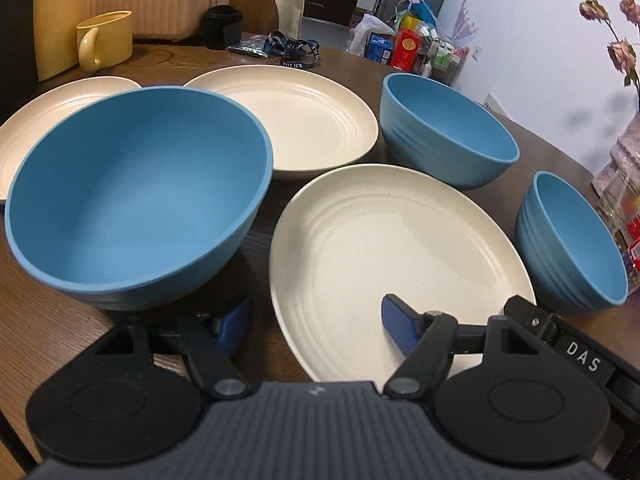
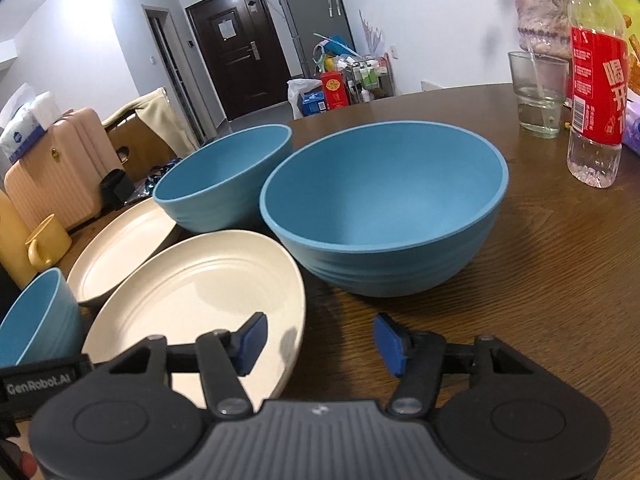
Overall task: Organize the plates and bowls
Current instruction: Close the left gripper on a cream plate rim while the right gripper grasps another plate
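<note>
The left gripper's (image 1: 316,326) blue-padded fingers (image 1: 394,326) stand apart astride the near rim of a cream plate (image 1: 400,248), gripping nothing, while the right gripper's (image 2: 316,344) fingers (image 2: 390,346) stand apart astride the same plate's (image 2: 200,292) right edge. Around that plate on the wooden tabletop (image 2: 540,280) sit three blue bowls: one to its left (image 1: 132,196), one behind it (image 1: 444,132) and one to its right (image 1: 572,244), with two more cream plates (image 1: 316,116) behind it.

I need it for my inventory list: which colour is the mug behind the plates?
The mug is yellow, seen best in the left wrist view.
</note>
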Demonstrator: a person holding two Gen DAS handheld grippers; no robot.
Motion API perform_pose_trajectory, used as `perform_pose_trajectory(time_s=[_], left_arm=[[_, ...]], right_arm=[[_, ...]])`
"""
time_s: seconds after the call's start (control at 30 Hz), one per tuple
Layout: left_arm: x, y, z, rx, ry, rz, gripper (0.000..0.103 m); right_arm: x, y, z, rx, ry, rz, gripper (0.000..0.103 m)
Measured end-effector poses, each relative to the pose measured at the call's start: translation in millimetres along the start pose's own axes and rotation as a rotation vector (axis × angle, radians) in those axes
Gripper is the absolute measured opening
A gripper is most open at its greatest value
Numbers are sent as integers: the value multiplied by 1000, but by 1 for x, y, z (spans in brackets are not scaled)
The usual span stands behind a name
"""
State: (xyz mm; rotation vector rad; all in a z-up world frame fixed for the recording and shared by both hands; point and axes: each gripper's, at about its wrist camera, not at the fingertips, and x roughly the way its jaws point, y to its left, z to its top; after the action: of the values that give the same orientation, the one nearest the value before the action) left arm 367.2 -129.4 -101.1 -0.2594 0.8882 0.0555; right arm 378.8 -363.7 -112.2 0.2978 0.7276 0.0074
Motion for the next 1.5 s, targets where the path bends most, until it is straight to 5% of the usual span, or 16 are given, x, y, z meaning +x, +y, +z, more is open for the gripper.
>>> perform_pose_trajectory(time_s=[0.47,0.77,1.5], left_arm=[[0,8,5,-42,-15,-55,45],[3,10,5,-34,-13,-64,24],[-14,9,-12,69,-10,-18,15]], right_arm=[[5,1,-4,9,-25,51,34],[7,-4,-7,39,-20,77,10],[-21,-2,-25,41,-9,44,9]])
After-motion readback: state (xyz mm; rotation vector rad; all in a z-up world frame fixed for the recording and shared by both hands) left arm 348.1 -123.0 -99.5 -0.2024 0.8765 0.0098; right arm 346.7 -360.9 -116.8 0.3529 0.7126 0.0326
